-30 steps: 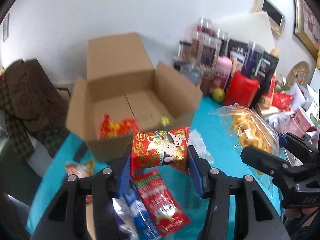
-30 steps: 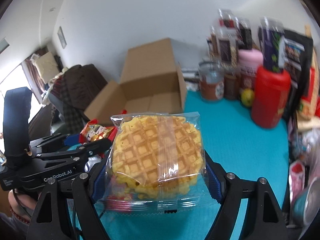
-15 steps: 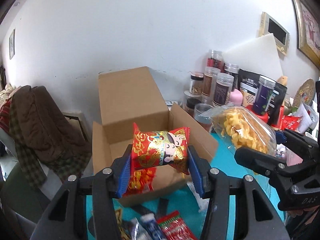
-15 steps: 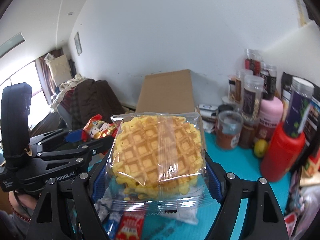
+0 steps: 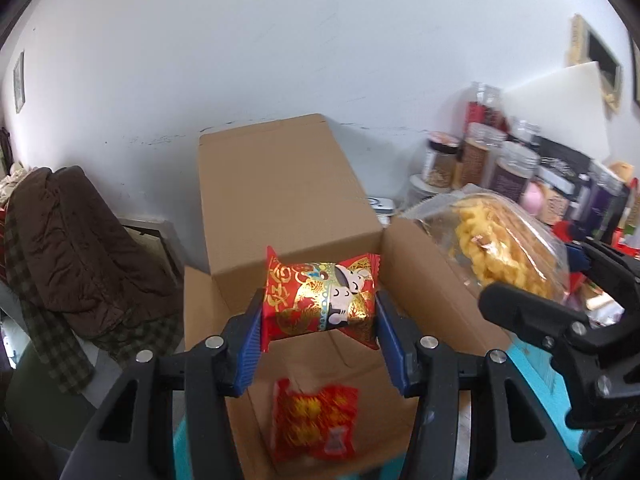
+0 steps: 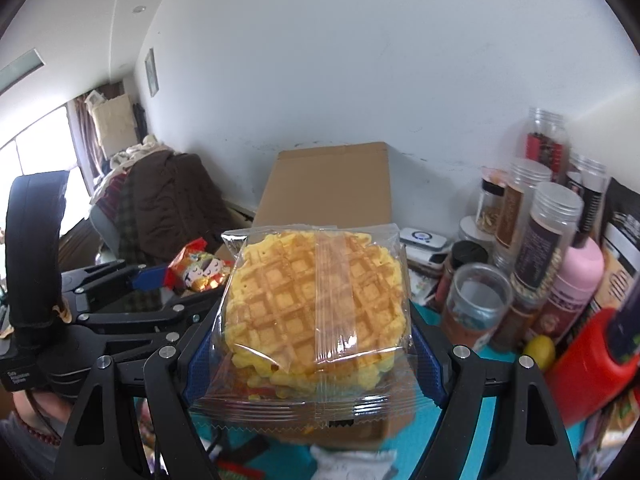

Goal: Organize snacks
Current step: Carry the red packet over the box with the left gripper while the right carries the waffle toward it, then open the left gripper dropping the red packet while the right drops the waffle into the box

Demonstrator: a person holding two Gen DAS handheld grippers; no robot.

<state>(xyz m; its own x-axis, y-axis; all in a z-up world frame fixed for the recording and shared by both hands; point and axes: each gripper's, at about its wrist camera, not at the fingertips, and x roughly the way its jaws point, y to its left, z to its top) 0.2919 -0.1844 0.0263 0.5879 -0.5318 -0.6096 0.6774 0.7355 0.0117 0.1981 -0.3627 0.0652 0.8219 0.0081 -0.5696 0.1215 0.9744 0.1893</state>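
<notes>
So the big change over the last second: both grippers have come up off the turquoise surface [image 5: 532, 364] and swung in over the open brown cardboard box [image 5: 280, 208], which now fills the middle of the left wrist view instead of sitting further back.

Going left to right from the box: the left gripper [image 5: 320, 316] is hovering right above the box's opening, its blue fingers [image 5: 252, 340] clamped on the ends of a red and gold foil snack packet with a cartoon face [image 5: 322, 300]. A second blurry red and yellow snack packet [image 5: 314, 424] already lies on the box floor straight below it. Grip looks the same as before, no slipping.

Just to the right of the box, over its right flap, the right gripper [image 6: 316, 348] has its fingers closed on the sides of a clear plastic bag with a yellow waffle inside [image 6: 316, 300]. It has drifted closer to the box too, but isn't over the opening yet as far as I can tell.

Further right of the box, the cluster of clear plastic jars with screw lids [image 6: 532, 216] sits untouched.

My read: the carry is basically done for the left one, so the drop into the box looks like the next thing, with the waffle going in after.
</notes>
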